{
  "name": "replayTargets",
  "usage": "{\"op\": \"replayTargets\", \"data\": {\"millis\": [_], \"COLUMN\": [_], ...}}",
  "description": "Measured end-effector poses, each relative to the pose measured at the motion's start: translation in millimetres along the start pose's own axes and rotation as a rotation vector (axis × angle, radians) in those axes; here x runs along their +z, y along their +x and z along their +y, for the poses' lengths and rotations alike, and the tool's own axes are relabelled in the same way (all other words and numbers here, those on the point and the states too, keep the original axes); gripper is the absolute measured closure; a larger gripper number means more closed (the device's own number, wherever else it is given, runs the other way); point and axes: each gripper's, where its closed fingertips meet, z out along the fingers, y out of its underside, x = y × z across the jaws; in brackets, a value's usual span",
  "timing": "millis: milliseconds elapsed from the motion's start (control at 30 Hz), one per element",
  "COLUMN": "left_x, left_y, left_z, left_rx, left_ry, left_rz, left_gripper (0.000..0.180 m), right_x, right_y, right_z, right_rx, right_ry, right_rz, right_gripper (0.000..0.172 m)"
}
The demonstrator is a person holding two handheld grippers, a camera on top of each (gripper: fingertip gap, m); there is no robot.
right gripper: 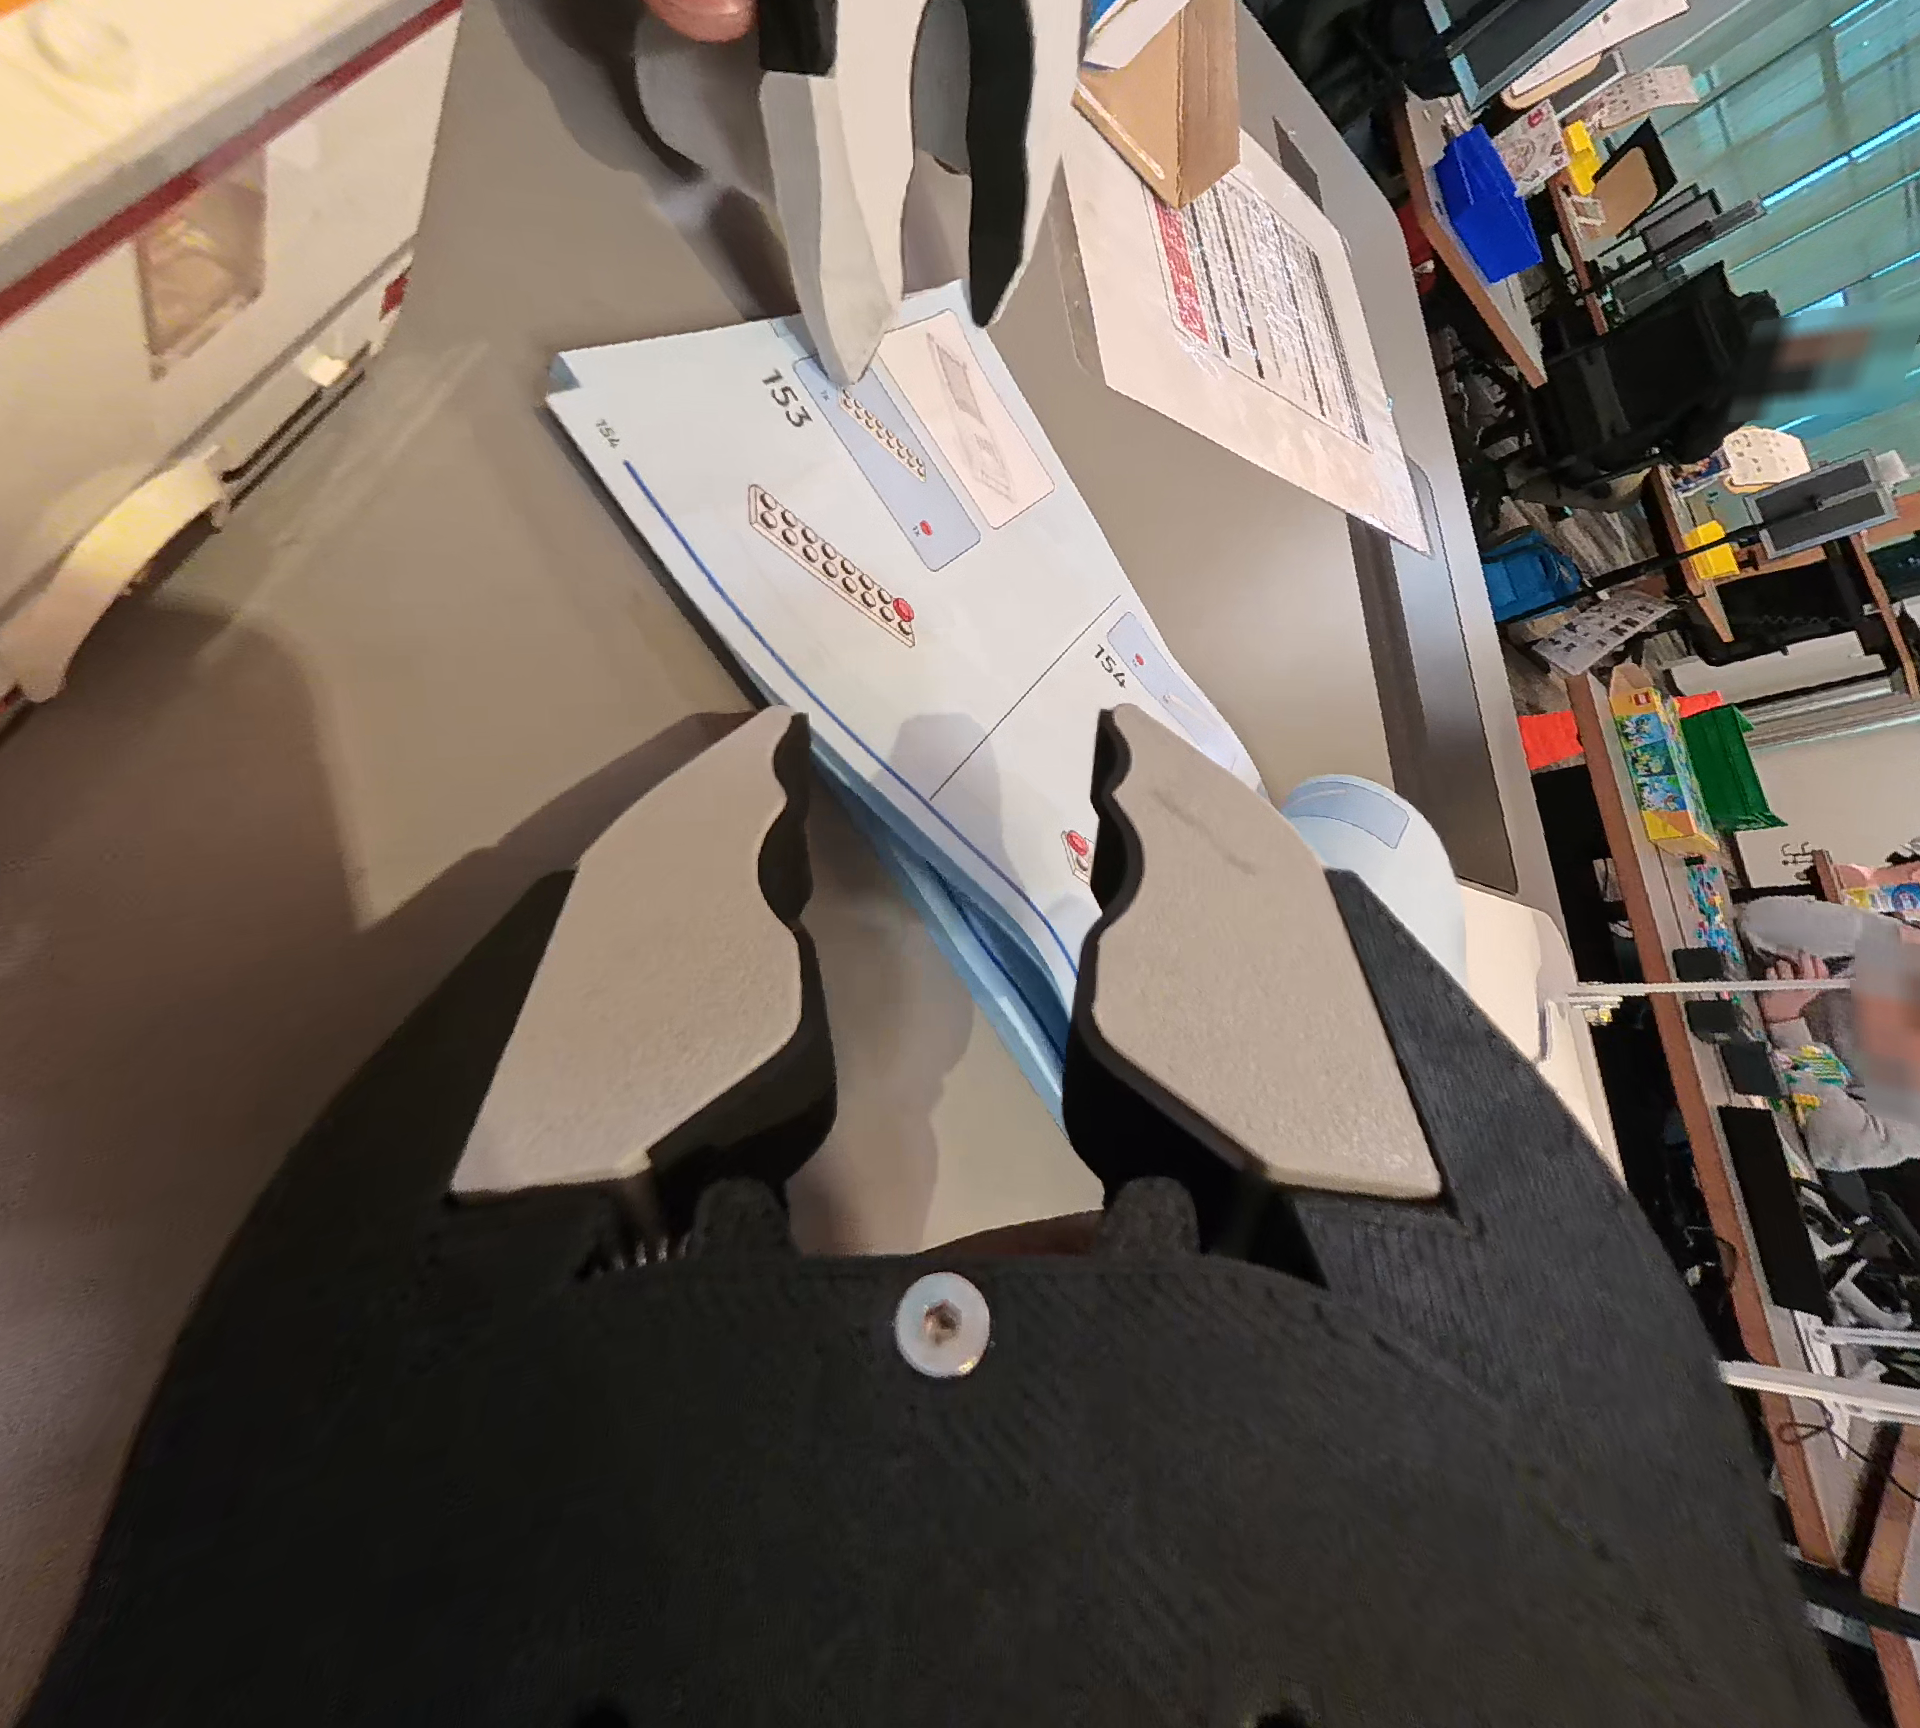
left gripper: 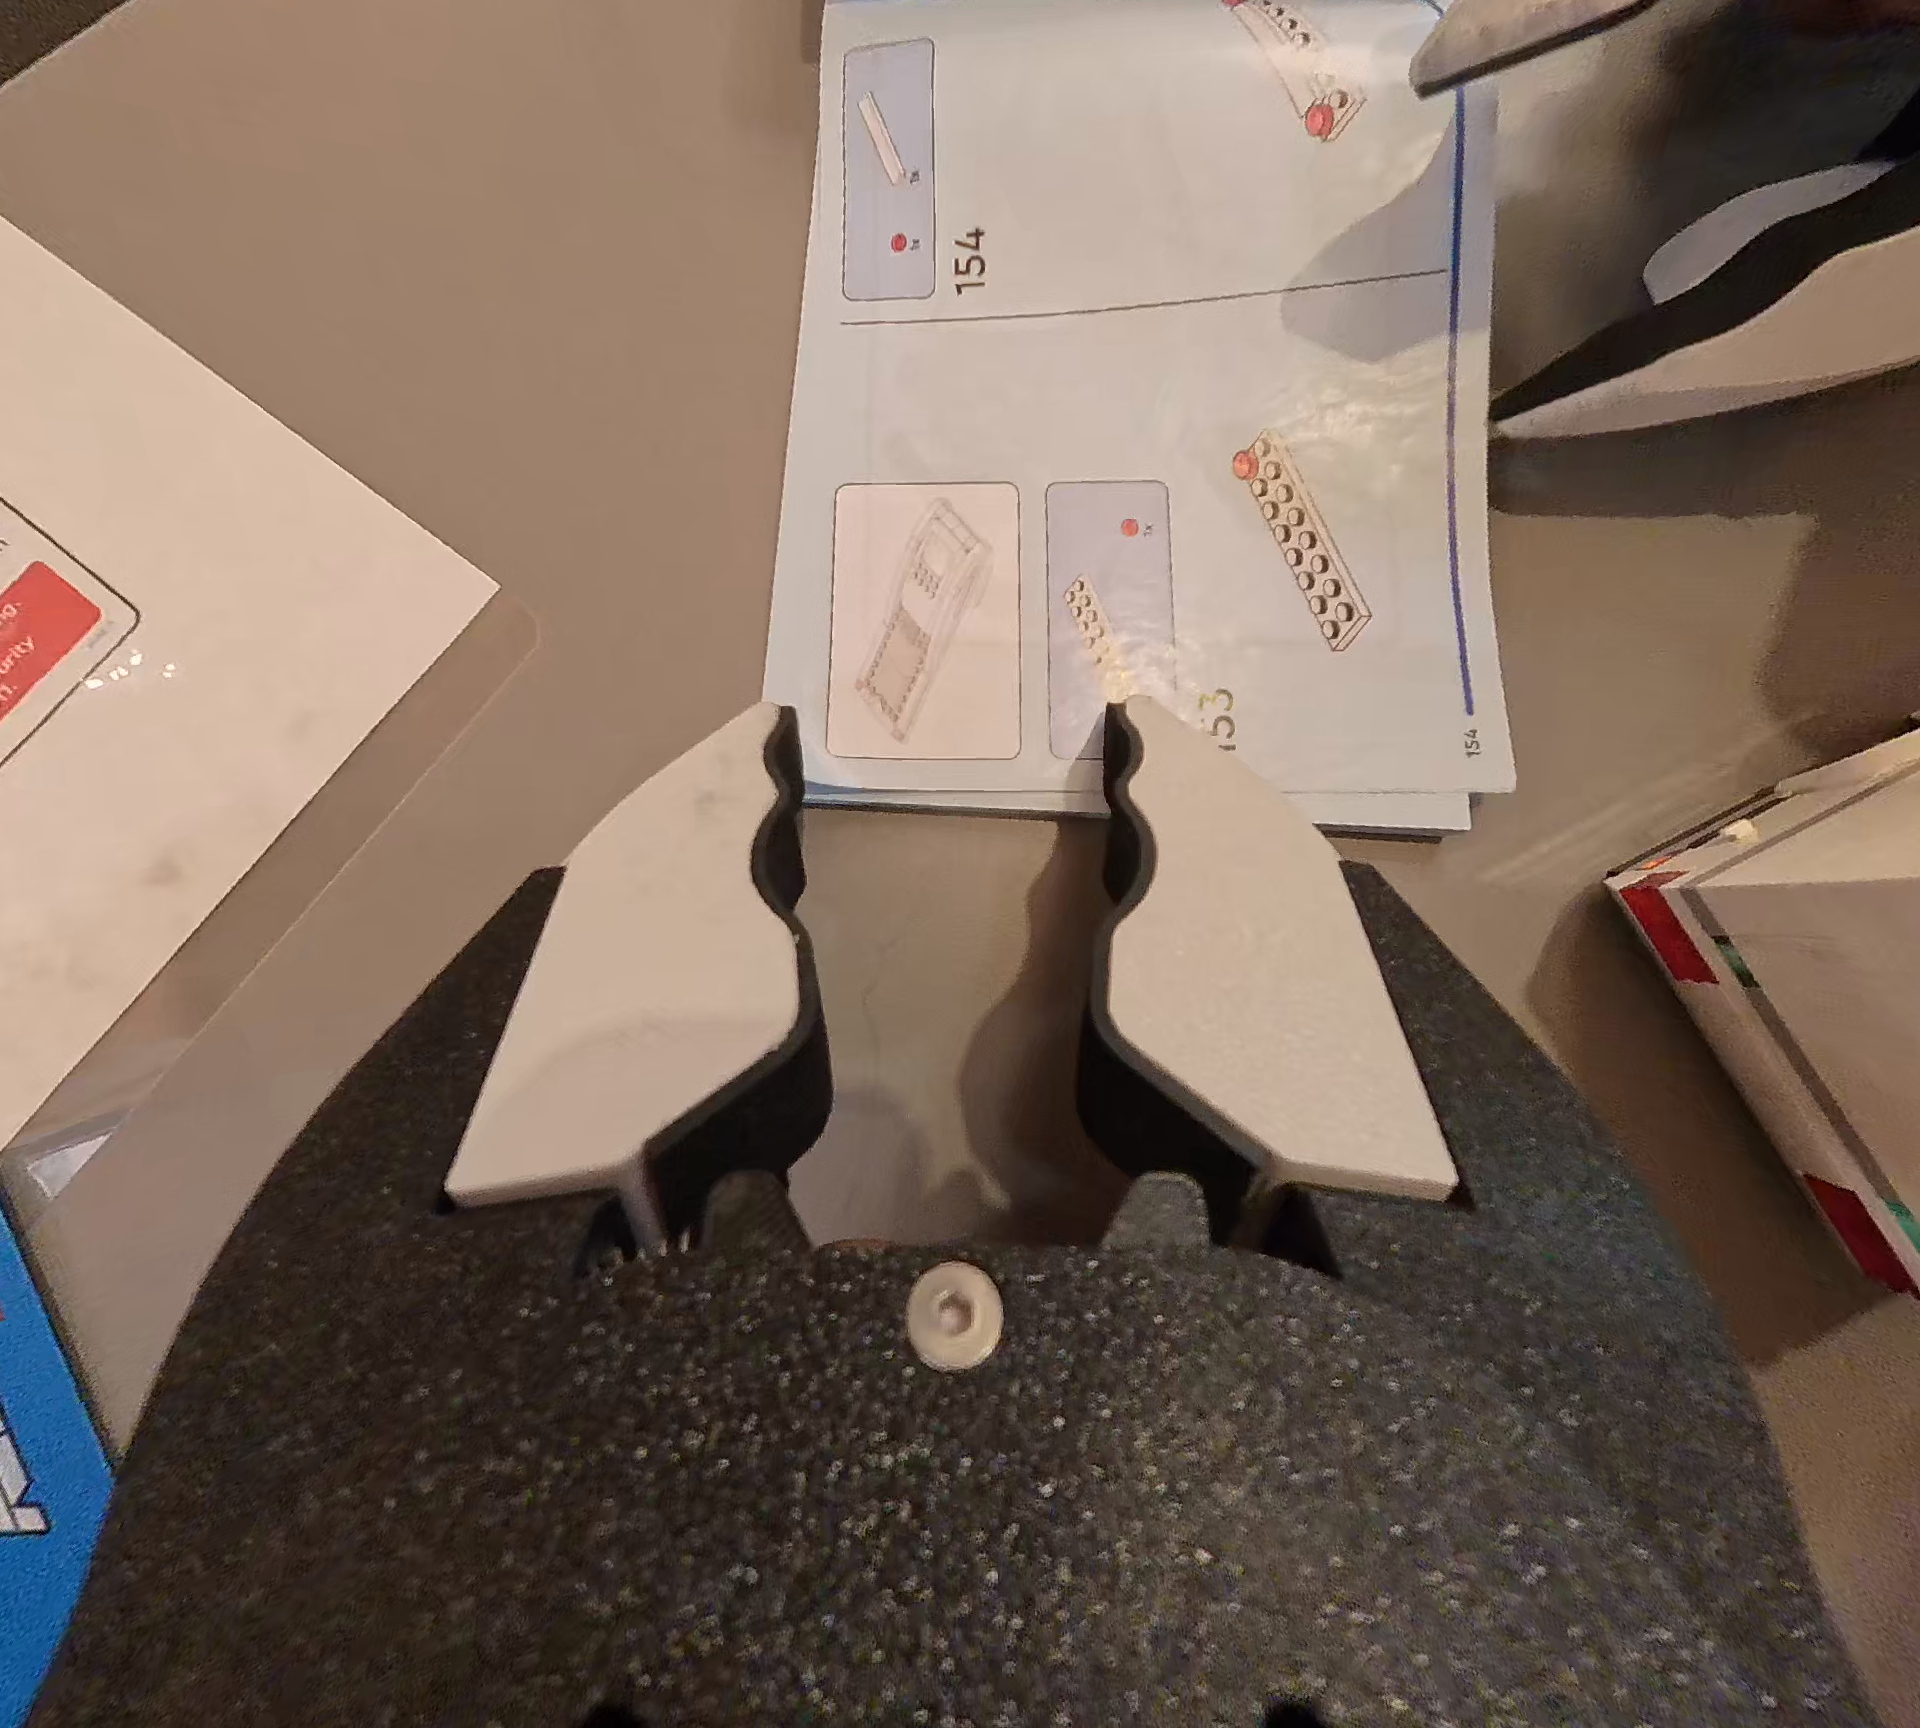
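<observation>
Both grippers stand over the open booklet (left gripper: 1143, 390) on the grey table (left gripper: 582, 276). Left gripper (left gripper: 951, 722) has its jaws apart and grips nothing; one fingertip (right gripper: 847, 348) comes down on the booklet's near corner, seemingly touching the page, though I cannot say if it truly presses. Right gripper (right gripper: 951, 728) is also apart and empty, hanging over the far side of the booklet, where loose pages (right gripper: 997, 940) curl up between its fingers without either pad pressing them.

Beside the booklet toward the left lies a white printed sheet (left gripper: 208, 598) in a clear sleeve. On the booklet's other side stands a white toy vehicle (right gripper: 208, 244) with a red stripe. Beyond the sheet stands a small cardboard box (right gripper: 1174, 89).

What may go wrong: the page is glossy and thin, so a fingertip could slide on it, or catch several pages together. If the corner is not held down, the whole booklet could shift on the smooth table. A hard pinch would crease the curled pages.
</observation>
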Motion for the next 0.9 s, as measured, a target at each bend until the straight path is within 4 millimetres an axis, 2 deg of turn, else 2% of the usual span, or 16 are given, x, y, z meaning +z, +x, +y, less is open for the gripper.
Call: {"op": "replayTargets", "data": {"millis": [900], "left_x": [0.7], "left_y": [1.0], "left_z": [0.6], "left_rx": [-0.011], "left_ry": [-0.003], "left_rz": [0.01], "left_gripper": [0.125], "right_x": [-10.3], "right_y": [20.6], "right_z": [0.3], "right_rx": [0.056], "right_ry": [0.013], "right_rz": [0.04], "right_gripper": [0.119]}}
